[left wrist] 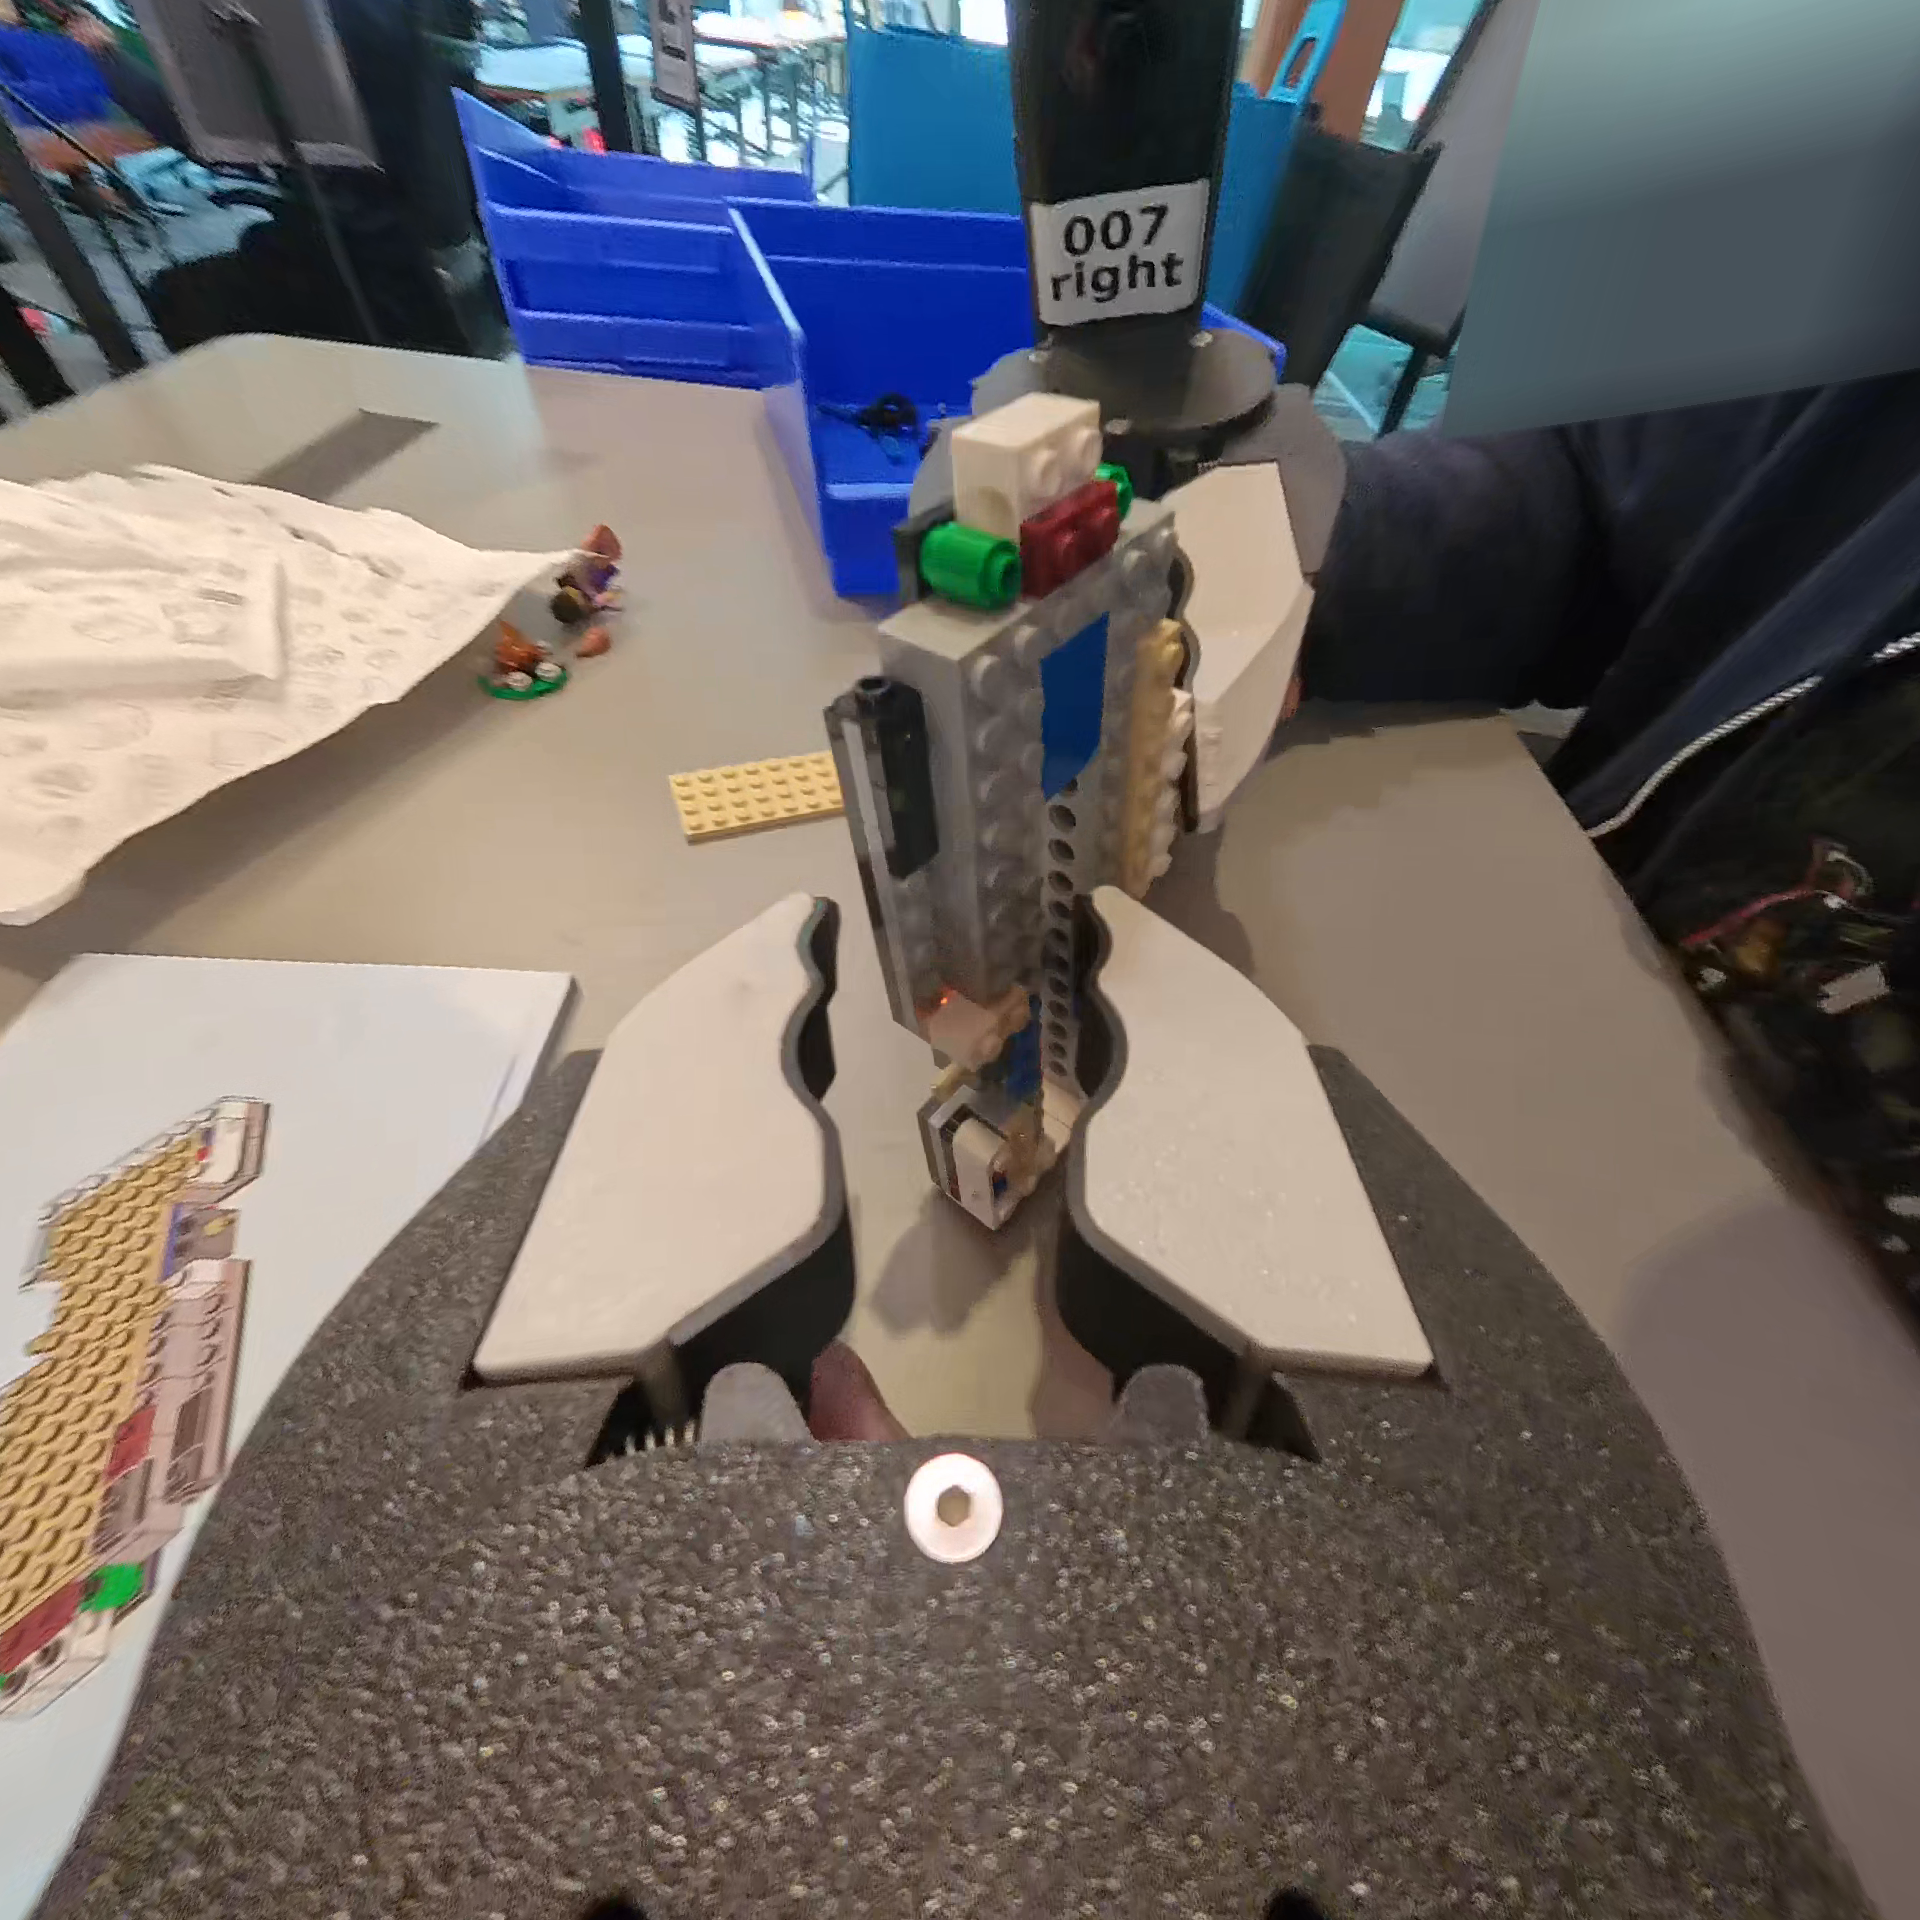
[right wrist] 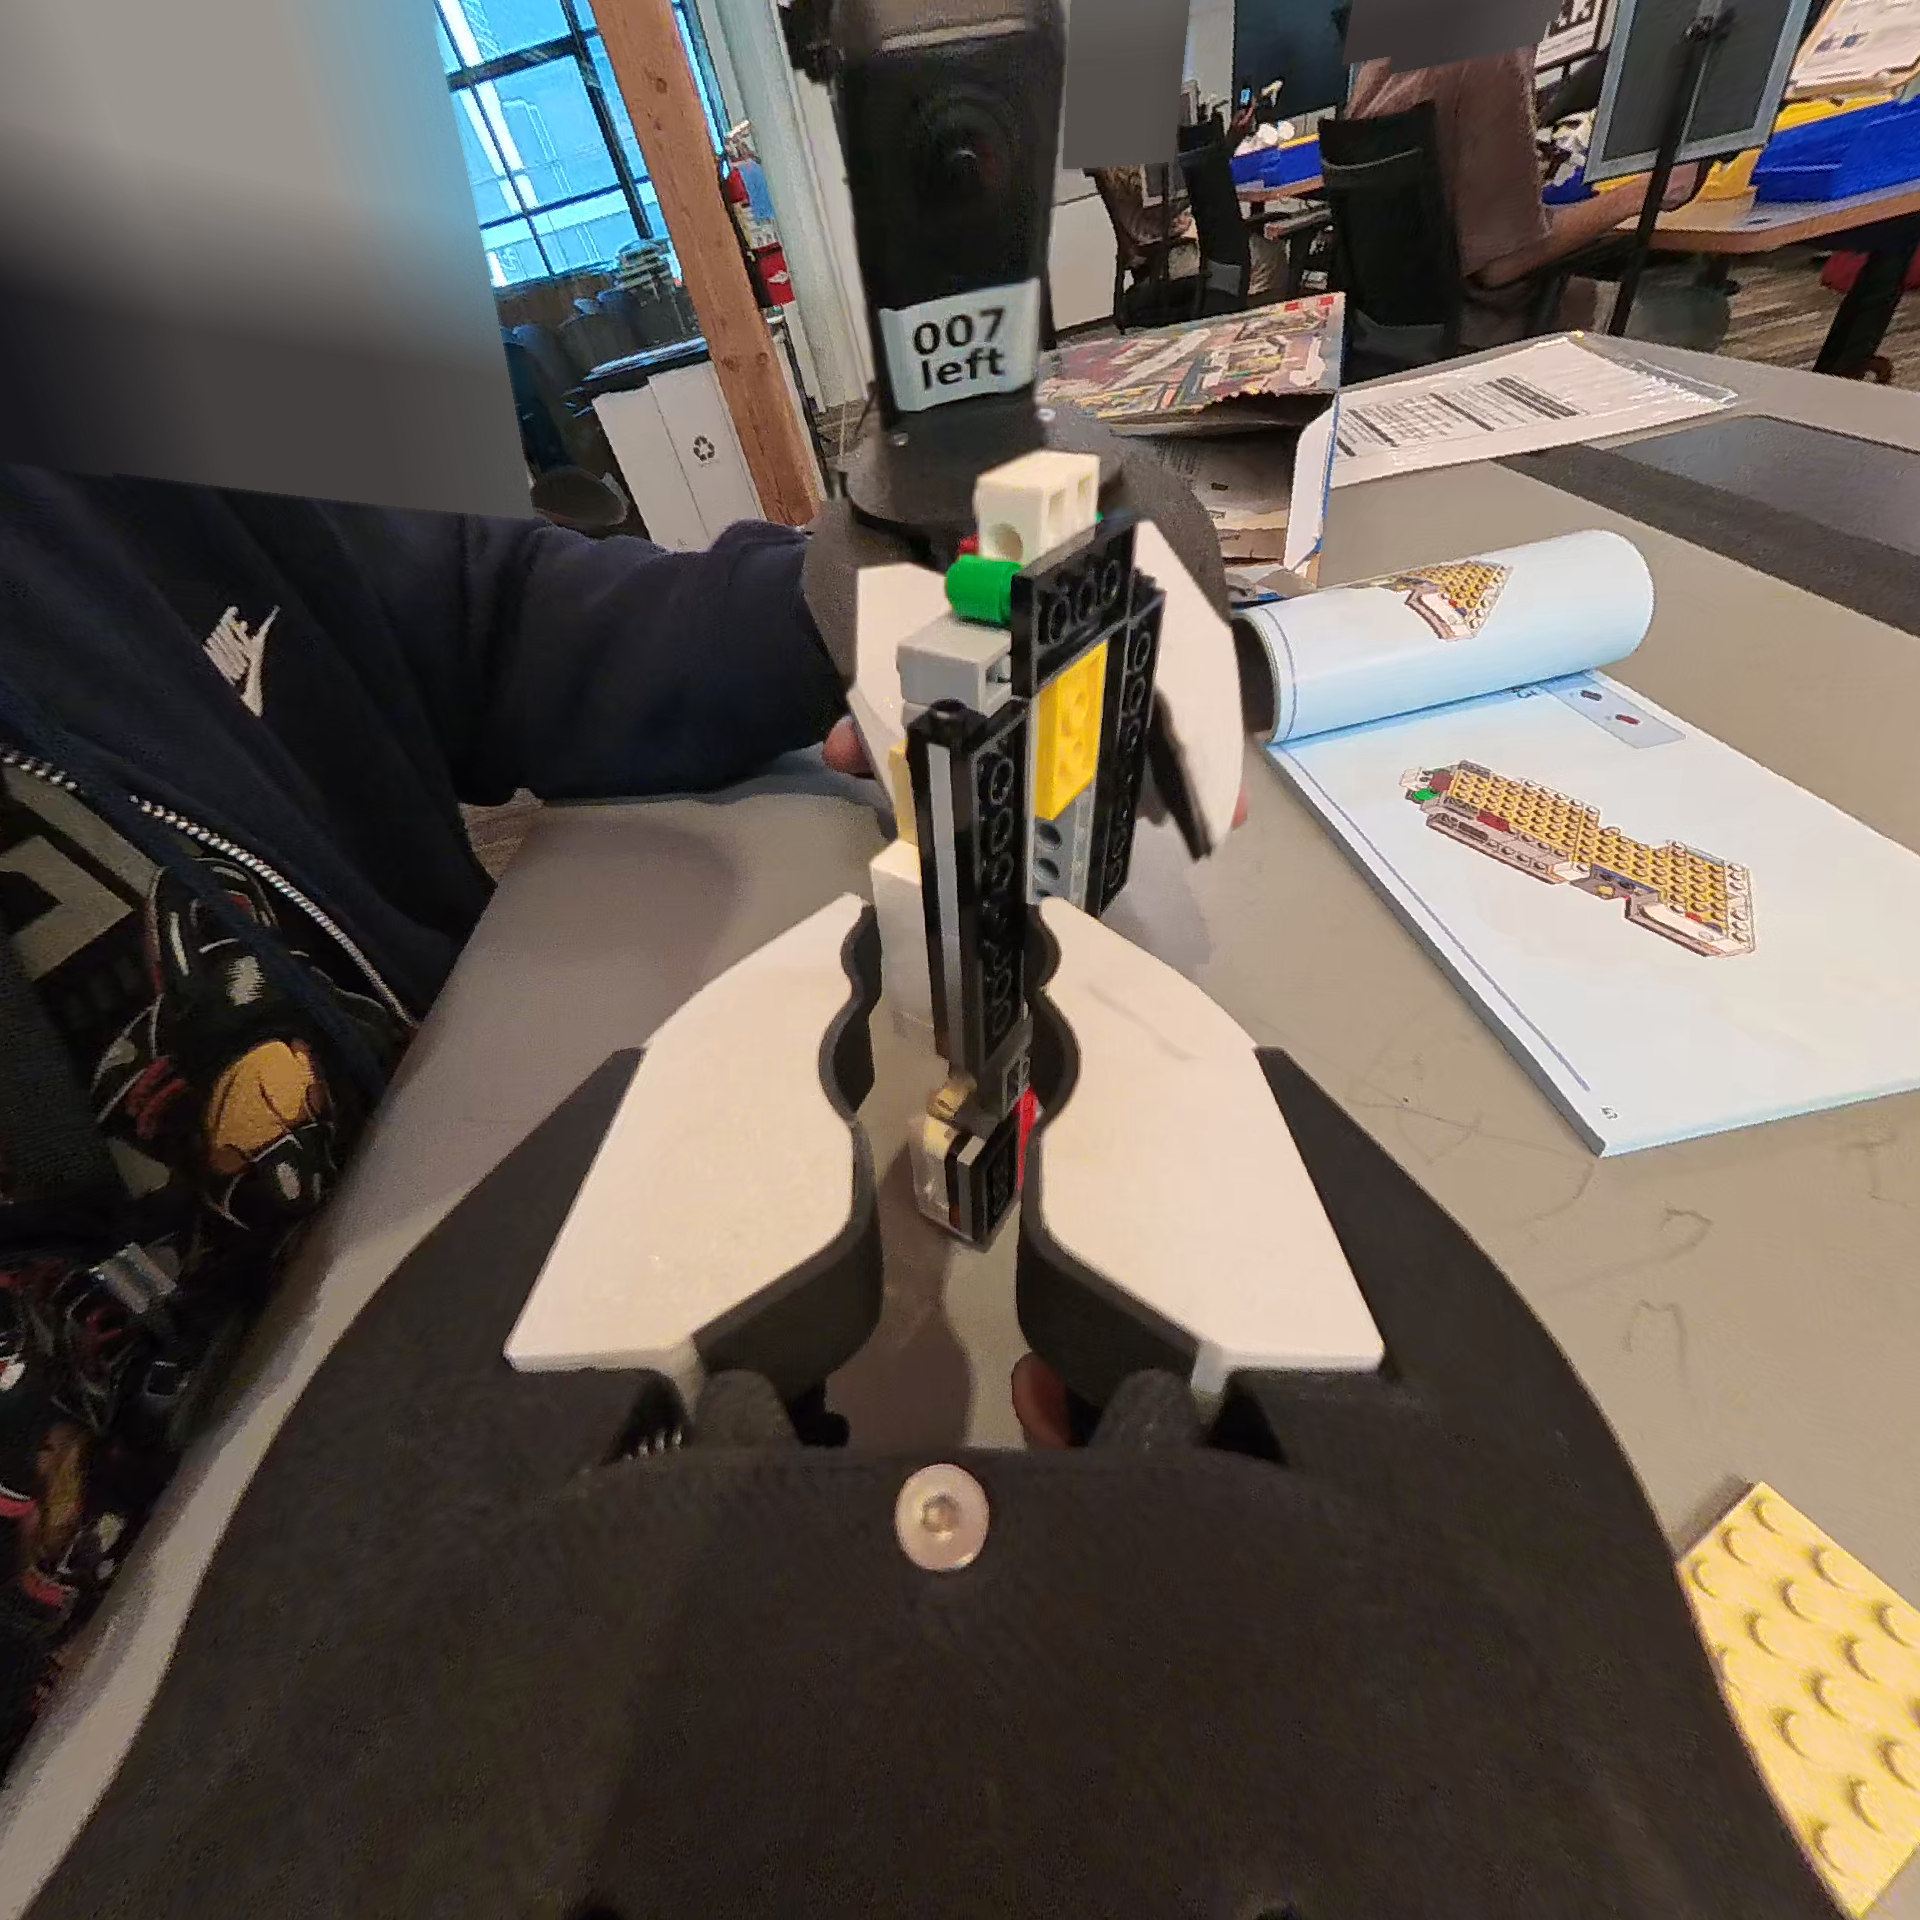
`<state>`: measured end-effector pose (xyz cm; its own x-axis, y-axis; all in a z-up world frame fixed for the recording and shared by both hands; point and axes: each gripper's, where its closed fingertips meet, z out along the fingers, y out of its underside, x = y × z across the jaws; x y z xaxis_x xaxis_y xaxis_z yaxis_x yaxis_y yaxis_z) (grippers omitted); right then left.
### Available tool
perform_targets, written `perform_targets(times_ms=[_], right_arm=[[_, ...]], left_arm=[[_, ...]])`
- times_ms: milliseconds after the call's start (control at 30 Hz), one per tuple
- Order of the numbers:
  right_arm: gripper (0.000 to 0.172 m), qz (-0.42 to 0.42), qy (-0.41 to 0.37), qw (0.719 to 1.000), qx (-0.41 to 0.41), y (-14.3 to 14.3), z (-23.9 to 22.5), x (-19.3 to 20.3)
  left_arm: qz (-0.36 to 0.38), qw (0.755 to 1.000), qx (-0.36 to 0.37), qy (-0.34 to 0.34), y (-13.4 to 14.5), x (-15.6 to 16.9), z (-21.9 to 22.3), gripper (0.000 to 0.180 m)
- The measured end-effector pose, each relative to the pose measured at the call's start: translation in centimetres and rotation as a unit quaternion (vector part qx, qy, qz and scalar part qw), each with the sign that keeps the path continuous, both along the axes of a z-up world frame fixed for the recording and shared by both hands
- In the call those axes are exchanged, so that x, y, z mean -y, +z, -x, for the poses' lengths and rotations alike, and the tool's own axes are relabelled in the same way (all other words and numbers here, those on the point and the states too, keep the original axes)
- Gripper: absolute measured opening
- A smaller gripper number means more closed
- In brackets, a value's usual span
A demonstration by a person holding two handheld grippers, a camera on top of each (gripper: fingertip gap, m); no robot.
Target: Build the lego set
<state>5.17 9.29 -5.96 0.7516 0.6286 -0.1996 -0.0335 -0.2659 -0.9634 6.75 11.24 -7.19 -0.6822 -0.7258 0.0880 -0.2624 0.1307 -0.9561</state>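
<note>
A long brick model point(left wrist: 997, 779) of grey, black, blue and tan parts, topped by a white brick and a green round piece, stands upright between the two grippers, which face each other. My left gripper point(left wrist: 961, 914) is open around its lower part, with a clear gap on the left side. My right gripper point(right wrist: 956, 914) is shut on the lower part of the same model point(right wrist: 997, 831), whose black underside shows in the right wrist view. One white finger point(left wrist: 1247, 644) of the right gripper shows beside the model. The left gripper's spread fingers point(right wrist: 1195, 675) flank the model.
On the grey table point(left wrist: 520, 810) lie a tan plate point(left wrist: 758, 790), an open instruction booklet point(right wrist: 1610, 883), a printed sheet point(left wrist: 156, 644) and small figures point(left wrist: 551, 623). Blue bins point(left wrist: 727, 270) stand behind. A yellow plate point(right wrist: 1818, 1683) lies near right. A person's dark sleeve point(right wrist: 416, 644) is close. My two grippers' fingertips are within a few centimetres of each other.
</note>
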Motion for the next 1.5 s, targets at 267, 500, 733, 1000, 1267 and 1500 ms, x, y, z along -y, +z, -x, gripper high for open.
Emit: perform_targets(times_ms=[267, 500, 733, 1000, 1267, 1500], right_arm=[[0.026, -0.002, 0.015, 1.000, 0.003, 0.0, 0.3, 0.5], [0.022, 0.000, -0.005, 1.000, -0.009, 0.1, -1.0, 0.2], [0.024, -0.004, -0.013, 1.000, -0.007, 0.2, -1.2, 0.0], [0.024, -0.003, -0.035, 0.999, -0.001, 0.0, -1.8, -0.5], [0.026, 0.006, -0.074, 0.997, 0.004, -0.2, -3.1, -1.1], [0.026, 0.010, -0.113, 0.994, 0.001, 0.4, -4.5, -1.5]], left_arm=[[0.043, 0.997, -0.036, -0.053, 0.1, 0.5, 1.1, 0.027], [0.078, 0.993, -0.035, -0.077, 0.8, 0.5, 2.3, 0.018], [0.059, 0.994, -0.028, -0.083, 0.6, 1.0, 2.6, 0.019], [0.068, 0.996, -0.028, -0.047, 0.7, 0.8, 1.8, 0.019], [0.150, 0.986, -0.073, 0.002, 0.9, 0.0, 0.8, 0.018], [0.264, 0.954, -0.133, 0.051, 0.7, -1.6, -0.1, 0.018]])
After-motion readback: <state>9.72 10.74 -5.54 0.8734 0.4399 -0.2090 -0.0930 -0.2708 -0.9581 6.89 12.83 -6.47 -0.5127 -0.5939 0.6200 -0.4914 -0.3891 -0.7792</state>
